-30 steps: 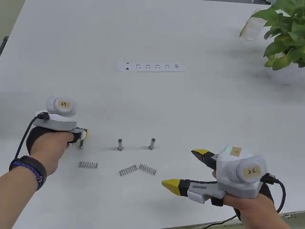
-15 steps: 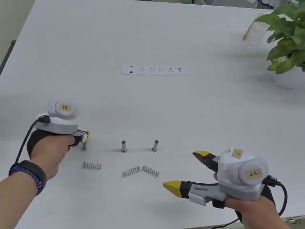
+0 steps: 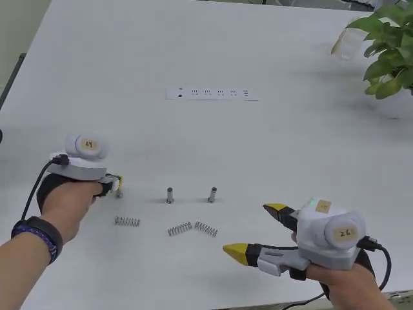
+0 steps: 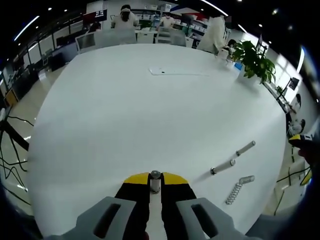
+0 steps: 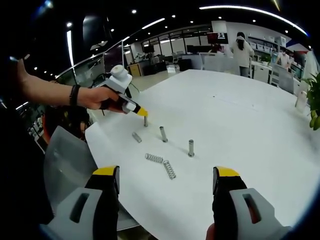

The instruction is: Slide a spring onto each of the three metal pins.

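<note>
1. Where our left gripper (image 4: 155, 180) clenches the leftmost pin (image 4: 155, 176), we see only the pin's top between the yellow tips;
2. Our right gripper (image 3: 254, 228) hangs wide apart, gripping nothing;
3. Middle pin (image 3: 170, 194) and right pin (image 3: 212, 194) stand bare on the table (image 3: 271, 142); three springs (image 3: 180, 228) lie just before them, their coils too small to count.

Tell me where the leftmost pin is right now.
In the head view the leftmost pin stands pinched in the left claw, left of the middle pin and just beyond the left spring.
</note>
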### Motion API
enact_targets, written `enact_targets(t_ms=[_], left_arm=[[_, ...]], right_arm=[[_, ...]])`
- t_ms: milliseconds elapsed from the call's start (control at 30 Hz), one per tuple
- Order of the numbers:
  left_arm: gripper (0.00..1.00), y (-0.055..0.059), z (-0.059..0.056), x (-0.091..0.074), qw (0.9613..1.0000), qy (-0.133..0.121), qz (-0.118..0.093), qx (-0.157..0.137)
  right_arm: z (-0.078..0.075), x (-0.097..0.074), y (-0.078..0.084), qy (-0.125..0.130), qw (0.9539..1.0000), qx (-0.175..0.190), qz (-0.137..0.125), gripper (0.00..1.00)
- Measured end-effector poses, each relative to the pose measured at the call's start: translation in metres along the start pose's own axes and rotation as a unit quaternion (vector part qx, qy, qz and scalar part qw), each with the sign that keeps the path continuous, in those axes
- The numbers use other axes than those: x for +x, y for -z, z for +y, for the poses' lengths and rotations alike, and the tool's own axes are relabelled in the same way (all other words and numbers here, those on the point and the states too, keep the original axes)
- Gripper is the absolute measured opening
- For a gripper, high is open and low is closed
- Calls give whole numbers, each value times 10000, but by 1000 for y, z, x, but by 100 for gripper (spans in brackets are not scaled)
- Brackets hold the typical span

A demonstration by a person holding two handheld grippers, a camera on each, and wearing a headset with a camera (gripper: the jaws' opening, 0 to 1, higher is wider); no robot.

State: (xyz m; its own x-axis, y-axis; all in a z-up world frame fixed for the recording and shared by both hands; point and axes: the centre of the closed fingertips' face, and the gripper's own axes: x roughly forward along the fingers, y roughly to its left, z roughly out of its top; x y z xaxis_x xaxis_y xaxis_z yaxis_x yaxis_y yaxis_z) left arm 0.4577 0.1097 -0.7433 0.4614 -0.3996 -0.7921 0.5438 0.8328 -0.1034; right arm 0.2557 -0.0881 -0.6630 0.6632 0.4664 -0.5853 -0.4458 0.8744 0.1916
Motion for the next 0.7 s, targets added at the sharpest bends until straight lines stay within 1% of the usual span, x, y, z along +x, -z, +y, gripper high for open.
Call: enact_targets(t_ms=[100,233,433,700], left_arm=[[0,0,-1,-1,10000,-6,-14,64],[0,3,-4,-2,9999,-11,-8,111],[0,9,-8,-5,9995,-42,13,325],[0,14,-11,-10,9991,-54,32,424]], right_arm=[[0,0,-1,5,10000,0,-12,75],[0,0,0,8,10000,1,-19,75],[0,-1,1,13,10000,2,-20,75],[1,-3,1,12,10000,0,-42,75]])
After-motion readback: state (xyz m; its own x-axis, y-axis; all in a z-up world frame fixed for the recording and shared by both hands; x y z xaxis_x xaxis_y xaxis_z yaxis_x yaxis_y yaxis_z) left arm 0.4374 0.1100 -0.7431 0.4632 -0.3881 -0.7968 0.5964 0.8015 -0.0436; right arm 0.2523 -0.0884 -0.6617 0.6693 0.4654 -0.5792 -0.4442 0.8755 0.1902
